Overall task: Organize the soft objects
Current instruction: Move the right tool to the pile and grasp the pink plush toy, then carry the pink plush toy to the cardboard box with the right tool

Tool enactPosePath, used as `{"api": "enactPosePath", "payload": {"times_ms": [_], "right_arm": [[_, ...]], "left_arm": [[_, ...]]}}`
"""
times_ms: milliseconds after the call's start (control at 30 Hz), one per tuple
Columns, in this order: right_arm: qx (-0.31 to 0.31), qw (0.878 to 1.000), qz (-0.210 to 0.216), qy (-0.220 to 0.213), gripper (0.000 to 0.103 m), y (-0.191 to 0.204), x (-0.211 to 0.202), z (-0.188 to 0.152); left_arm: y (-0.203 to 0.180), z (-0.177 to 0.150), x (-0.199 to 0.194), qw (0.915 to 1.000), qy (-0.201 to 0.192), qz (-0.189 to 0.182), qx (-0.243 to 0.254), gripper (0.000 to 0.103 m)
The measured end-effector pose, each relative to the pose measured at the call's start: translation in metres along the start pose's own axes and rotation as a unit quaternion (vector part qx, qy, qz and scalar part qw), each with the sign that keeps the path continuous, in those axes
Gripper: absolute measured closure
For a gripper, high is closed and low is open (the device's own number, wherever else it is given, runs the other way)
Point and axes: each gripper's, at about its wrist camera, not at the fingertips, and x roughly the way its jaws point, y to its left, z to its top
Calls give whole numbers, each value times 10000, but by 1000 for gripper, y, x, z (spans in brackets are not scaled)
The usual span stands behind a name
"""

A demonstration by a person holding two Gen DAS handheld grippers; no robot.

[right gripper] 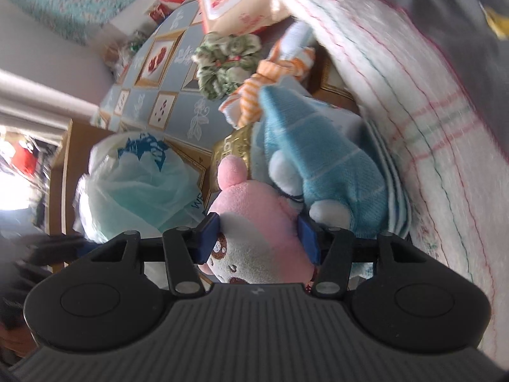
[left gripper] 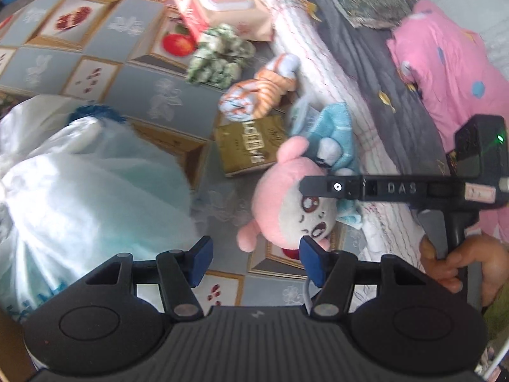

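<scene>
Landmark: the pink plush toy (right gripper: 254,222), a round, short-piled head with a white face and a stubby ear, lying on the fruit-patterned tablecloth (left gripper: 95,73).

Hidden or unclear: your right gripper (right gripper: 259,238) straddles the toy, and its body cuts off the lower face. The blue pads (right gripper: 210,235) sit at the toy's two flanks; whether they press in cannot be told. Both views are smeared by motion, so print on the packs is unreadable.

Your left gripper (left gripper: 253,261) hangs beside the toy with jaws apart and nothing between them but tablecloth; its right pad (left gripper: 310,259) overlaps the toy's chin.

Behind the toy: a blue knitted item (right gripper: 318,159), ribbed and soft, partly under it. Further behind, rolled orange-striped socks (left gripper: 261,90), a green ruffled scrunchie (left gripper: 219,57) and a glossy wipes pack (left gripper: 219,3). Between toy and socks, a gold box (left gripper: 248,146), half covered. Left of the toy, a crinkled translucent bag (left gripper: 79,184) of pale green stuff. Right of it, a white quilted towel (right gripper: 429,127).
</scene>
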Motion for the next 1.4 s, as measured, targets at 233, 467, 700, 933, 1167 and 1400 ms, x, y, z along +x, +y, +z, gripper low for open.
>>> {"api": "enactPosePath", "payload": {"times_ms": [233, 467, 700, 933, 1167, 1400], "right_arm": [[661, 9964, 521, 76, 51, -31, 4, 3], [749, 9945, 709, 161, 51, -42, 4, 7], [886, 9923, 841, 180, 51, -49, 5, 7], [1118, 9893, 921, 170, 51, -54, 5, 4], [1179, 9886, 933, 32, 51, -41, 0, 1], [1215, 9844, 1254, -204, 51, -6, -15, -7]], "left_arm": [[-21, 7, 43, 9988, 444, -53, 192, 35], [-27, 12, 80, 9979, 638, 16, 95, 30], [-31, 11, 83, 9983, 569, -46, -89, 31], [-28, 12, 77, 9986, 381, -136, -332, 34], [-32, 9, 66, 9995, 135, -72, -277, 39], [-25, 5, 19, 9994, -266, -95, -216, 40]]}}
